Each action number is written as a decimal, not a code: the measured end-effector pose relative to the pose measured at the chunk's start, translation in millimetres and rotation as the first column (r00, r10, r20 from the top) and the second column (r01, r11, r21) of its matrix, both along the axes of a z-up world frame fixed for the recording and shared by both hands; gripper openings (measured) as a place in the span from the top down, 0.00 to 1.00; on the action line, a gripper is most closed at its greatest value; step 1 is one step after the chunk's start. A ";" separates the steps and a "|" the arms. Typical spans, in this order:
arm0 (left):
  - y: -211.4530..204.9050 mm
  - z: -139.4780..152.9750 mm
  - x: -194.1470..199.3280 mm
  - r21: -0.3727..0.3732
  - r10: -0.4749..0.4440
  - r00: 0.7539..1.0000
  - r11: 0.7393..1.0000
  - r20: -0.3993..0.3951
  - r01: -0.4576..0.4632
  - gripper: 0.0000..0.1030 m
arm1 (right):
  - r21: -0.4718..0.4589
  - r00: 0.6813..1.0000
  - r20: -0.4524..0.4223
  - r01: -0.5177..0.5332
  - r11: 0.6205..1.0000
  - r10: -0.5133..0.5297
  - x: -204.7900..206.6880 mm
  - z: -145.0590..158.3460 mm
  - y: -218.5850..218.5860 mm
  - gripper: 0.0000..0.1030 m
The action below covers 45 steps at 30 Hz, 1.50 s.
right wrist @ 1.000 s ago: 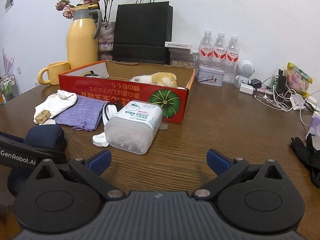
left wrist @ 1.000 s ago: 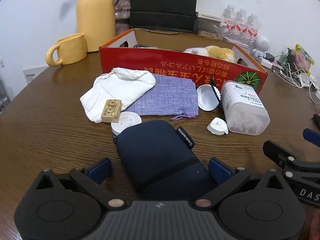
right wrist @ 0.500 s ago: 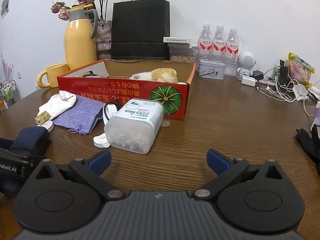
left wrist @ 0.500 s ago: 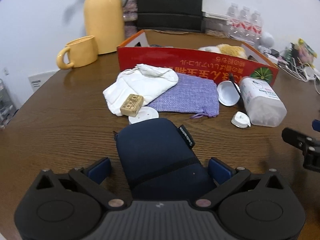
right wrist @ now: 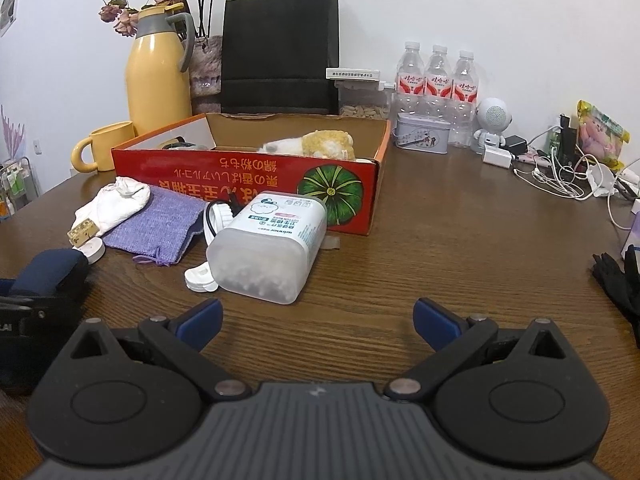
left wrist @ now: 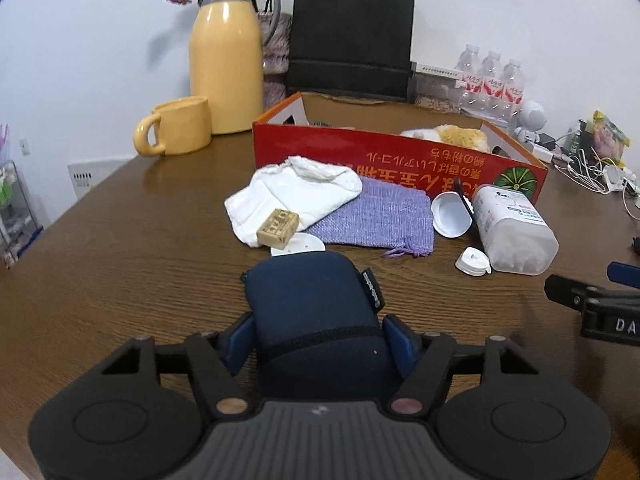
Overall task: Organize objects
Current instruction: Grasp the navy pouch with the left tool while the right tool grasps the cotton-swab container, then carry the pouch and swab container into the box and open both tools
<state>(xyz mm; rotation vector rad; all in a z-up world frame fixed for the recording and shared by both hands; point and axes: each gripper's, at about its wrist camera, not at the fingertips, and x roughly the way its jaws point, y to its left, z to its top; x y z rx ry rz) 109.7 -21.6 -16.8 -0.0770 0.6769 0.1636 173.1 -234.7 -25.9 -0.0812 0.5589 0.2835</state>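
On brown wooden table (left wrist: pixel 120 280), soft navy zippered pouch (left wrist: pixel 316 320) clamped between just-closing left gripper (left wrist: pixel 318 338) pads, presumably for lifting into red cardboard box (left wrist: pixel 360 156); right gripper (right wrist: pixel 318 320) spread wide, empty.

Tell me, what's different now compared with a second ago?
The left gripper has just been closing its jaws around the navy pouch; its blue pads now sit against the pouch's sides. The right gripper stays open and empty, and the red box and clutter are unmoved.
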 end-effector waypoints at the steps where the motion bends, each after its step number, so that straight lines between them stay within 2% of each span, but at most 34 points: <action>1: 0.4 0.3 -1.5 0.003 -0.003 1.000 1.000 0.006 0.003 0.36 | -0.001 1.000 -0.002 -0.001 1.000 0.001 0.3 -0.2 0.4 0.00; 5: 3.6 3.7 -4.0 0.015 -0.009 1.000 1.000 0.027 0.009 0.37 | -0.011 1.000 0.001 -0.008 1.000 0.008 -0.7 0.0 5.2 0.00; 11: 7.0 13.0 -5.2 0.022 -0.012 0.998 1.000 0.066 0.010 0.37 | -0.010 0.998 0.068 -0.017 1.000 0.018 -0.7 5.2 22.2 0.00; 14: 9.4 13.9 -2.1 0.018 -0.009 0.998 1.000 0.069 0.008 0.37 | -0.023 0.998 0.056 -0.008 1.000 0.010 10.5 7.2 38.5 0.00; 20: 12.1 14.8 1.7 0.008 -0.019 0.997 1.000 0.077 0.019 0.37 | 0.023 0.993 0.060 0.102 0.995 -0.103 32.6 13.8 48.1 0.00; 24: 10.9 14.9 5.8 0.003 -0.026 0.997 1.000 0.079 0.026 0.37 | 0.042 0.989 0.040 0.139 0.989 -0.141 46.7 12.6 50.2 0.01; 27: 9.9 14.1 9.7 0.000 -0.031 0.997 1.000 0.075 0.031 0.37 | 0.011 0.988 0.004 0.156 0.988 -0.156 58.5 6.4 54.2 0.10; 28: 9.2 14.2 10.8 0.001 -0.033 0.997 0.999 0.075 0.033 0.37 | 0.010 0.989 -0.013 0.150 0.989 -0.150 61.0 4.0 55.0 0.20; 29: 8.7 14.7 11.5 0.001 -0.035 0.996 0.999 0.076 0.035 0.37 | 0.015 0.990 -0.034 0.134 0.991 -0.134 62.7 1.8 54.9 0.36; 33: 8.4 18.4 12.1 0.006 -0.042 0.995 0.999 0.085 0.042 0.37 | 0.050 0.994 -0.024 0.105 0.993 -0.104 53.4 1.7 49.0 0.36; 45: 3.5 45.4 23.7 0.024 -0.079 0.987 0.997 0.142 0.076 0.37 | 0.108 0.990 0.131 0.041 0.993 -0.055 25.0 39.3 40.5 0.36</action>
